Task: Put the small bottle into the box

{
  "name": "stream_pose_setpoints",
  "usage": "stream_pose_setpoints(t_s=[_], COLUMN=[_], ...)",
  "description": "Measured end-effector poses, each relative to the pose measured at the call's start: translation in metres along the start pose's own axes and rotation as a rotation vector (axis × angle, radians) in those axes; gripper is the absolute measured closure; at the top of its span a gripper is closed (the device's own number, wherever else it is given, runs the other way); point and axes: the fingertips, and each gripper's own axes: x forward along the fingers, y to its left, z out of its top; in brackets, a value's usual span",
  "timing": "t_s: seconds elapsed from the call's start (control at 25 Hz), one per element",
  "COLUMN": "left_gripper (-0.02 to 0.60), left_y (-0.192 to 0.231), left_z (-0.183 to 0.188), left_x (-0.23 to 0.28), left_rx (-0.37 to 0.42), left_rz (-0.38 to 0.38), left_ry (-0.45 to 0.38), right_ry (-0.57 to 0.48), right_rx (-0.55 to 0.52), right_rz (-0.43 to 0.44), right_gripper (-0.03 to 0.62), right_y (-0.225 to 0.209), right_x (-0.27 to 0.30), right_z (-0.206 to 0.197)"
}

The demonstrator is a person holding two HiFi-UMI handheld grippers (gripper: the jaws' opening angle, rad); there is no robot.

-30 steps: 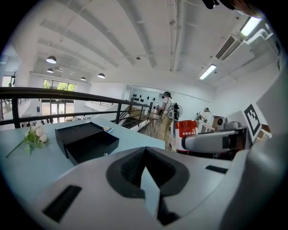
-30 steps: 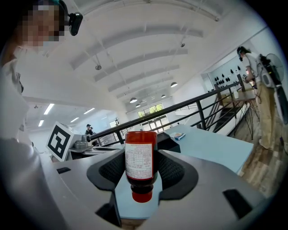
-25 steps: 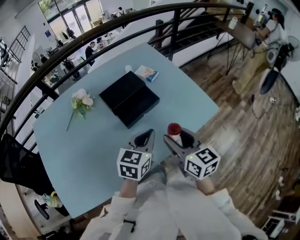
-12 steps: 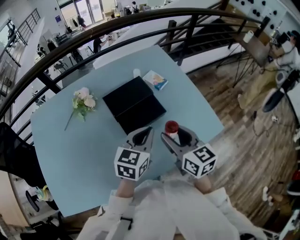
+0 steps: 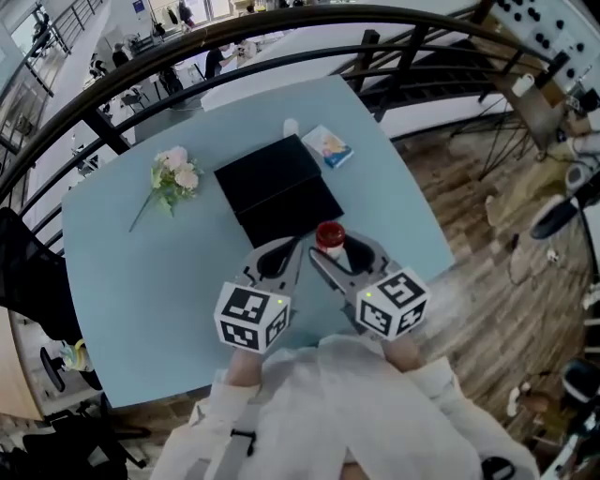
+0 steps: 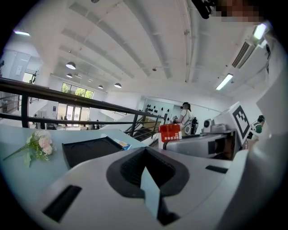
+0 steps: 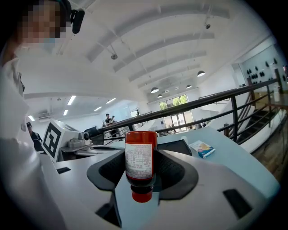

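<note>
Both grippers have moved forward toward the black box [image 5: 272, 187] since a second ago, carrying the small bottle [image 5: 329, 236] along. It was well short of the box and now sits right at the box's near edge in the head view.

Right gripper [image 5: 334, 255] jaws are clamped on the bottle, one on each side. In the right gripper view the bottle has a white label and its red cap at the lower end. It is held off the table [image 5: 122, 272].

Left gripper [image 5: 273, 260] is just left of the bottle, near the box's front corner. Its jaws are pressed together at the tips with nothing between them.

Around the box:
- A pink flower sprig [image 5: 174, 172] lies to its left, apart from it.
- A small blue packet [image 5: 331, 148] lies just beyond its far right corner.
- A small white object [image 5: 290, 127] stands behind its far edge, too small to identify.

Nothing lies between the bottle and the box. A dark railing [image 5: 281, 23] curves past the far side of the table. The person's white sleeves [image 5: 328, 403] fill the bottom of the head view.
</note>
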Motion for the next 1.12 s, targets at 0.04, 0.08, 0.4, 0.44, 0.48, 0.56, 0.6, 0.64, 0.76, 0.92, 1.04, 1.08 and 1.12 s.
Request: stream_pose_setpoints(t_s=[0.04,0.08,0.4,0.44,0.48,0.56,0.6,0.64,0.76,0.92,1.04,1.08,1.12], left_gripper=[0.580,0.580,0.580,0.580,0.580,0.580,0.580,0.580,0.580,0.580,0.580,0.580,0.580], left_y=[0.002,0.005,0.025,0.026,0.027,0.028,0.028,0.028,0.027,0.034,0.038,0.039,0.041], left_z=[-0.001,-0.002,-0.010,-0.011,-0.011,-0.012,-0.013,-0.015,-0.021,-0.029,-0.035,-0.036,-0.038], left_x=[-0.001,-0.001,0.002,0.003,0.004,0.007,0.008,0.008,0.006,-0.001,-0.007,-0.009,-0.010], left_rx=[-0.005,-0.011,-0.074,-0.080,-0.086,-0.097,-0.102,-0.109,-0.138,-0.171,-0.186,-0.190,-0.194], left_rz=[0.010,0.023,0.181,0.198,0.213,0.235,0.243,0.249,0.268,0.308,0.326,0.332,0.339], left_ry=[0.001,0.003,0.016,0.016,0.017,0.020,0.024,0.028,0.032,0.040,0.050,0.051,0.052], right_ry=[0.004,0.007,0.076,0.085,0.092,0.102,0.105,0.108,0.128,0.178,0.219,0.231,0.242], right_rx=[-0.007,-0.011,-0.048,-0.050,-0.053,-0.061,-0.066,-0.072,-0.083,-0.077,-0.089,-0.092,-0.095], right_rz=[0.013,0.026,0.129,0.139,0.147,0.166,0.178,0.192,0.229,0.266,0.303,0.317,0.332], right_gripper=[0.385,0.385,0.385,0.385,0.385,0.385,0.385,0.385,0.385,0.385,0.385,0.385,0.385], right_y=[0.001,0.000,-0.013,-0.016,-0.020,-0.026,-0.028,-0.029,-0.030,-0.028,-0.022,-0.019,-0.016], right_x=[0.002,0.004,0.016,0.017,0.018,0.022,0.024,0.026,0.029,0.040,0.047,0.049,0.051], right_z=[0.002,0.003,0.005,0.004,0.004,0.007,0.008,0.010,0.009,-0.001,-0.011,-0.015,-0.018])
